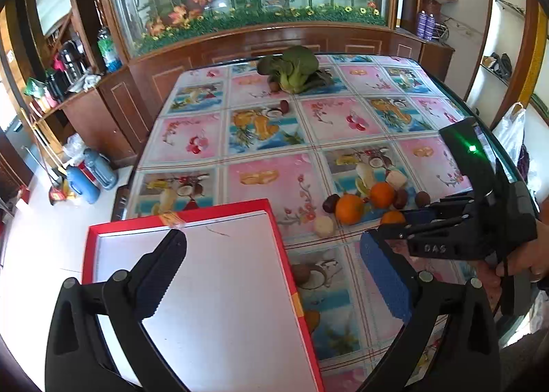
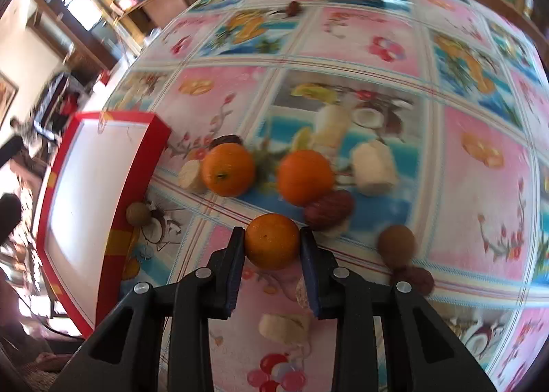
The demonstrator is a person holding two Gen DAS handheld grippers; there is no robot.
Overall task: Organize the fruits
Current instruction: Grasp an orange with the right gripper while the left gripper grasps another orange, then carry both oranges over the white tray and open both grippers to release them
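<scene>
On the left, the left gripper (image 1: 272, 275) hangs with jaws spread wide and nothing between them, one finger over the white floor of the red-rimmed box (image 1: 240, 289), the other over the fruit-print tablecloth (image 1: 308, 124). To the right, the right gripper (image 2: 272, 248) has its jaws drawn in on a small orange (image 2: 272, 241), both pads touching its sides at the fingertips. Just beyond it lie two more oranges (image 2: 228, 169), pale banana pieces (image 2: 374, 167) and a dark date (image 2: 328, 209), all close together right of the box. Only the right wrist view shows the grip itself; the left wrist view shows that gripper from outside and the leafy greens (image 1: 295, 73) at the table's far edge.
</scene>
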